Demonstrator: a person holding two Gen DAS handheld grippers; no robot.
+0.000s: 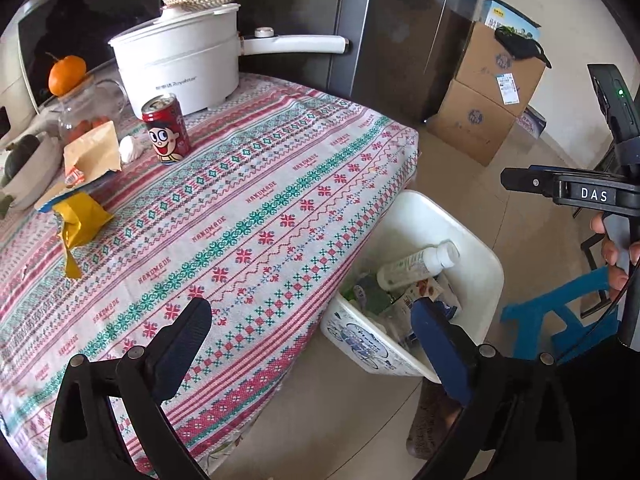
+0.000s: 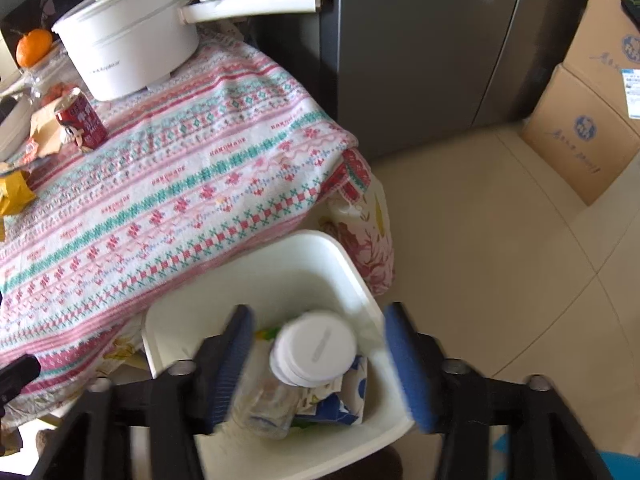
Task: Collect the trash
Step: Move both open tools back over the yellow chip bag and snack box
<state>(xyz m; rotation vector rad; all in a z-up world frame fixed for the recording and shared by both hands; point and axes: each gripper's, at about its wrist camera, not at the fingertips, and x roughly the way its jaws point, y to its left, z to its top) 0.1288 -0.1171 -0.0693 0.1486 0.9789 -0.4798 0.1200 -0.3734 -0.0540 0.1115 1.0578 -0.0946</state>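
Right tongs [image 2: 318,364] released over the white bin [image 2: 360,280], a capped bottle [image 2: 312,350] dropping in; left tongs [image 1: 312,344] spread empty, likely next reaching across the table [image 1: 280,184] for the yellow wrapper [image 1: 80,226].

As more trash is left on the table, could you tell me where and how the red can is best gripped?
Grip the red can across its middle, coming from the near, open side of the tablecloth. It stands upright and round; the white pot crowds it behind.
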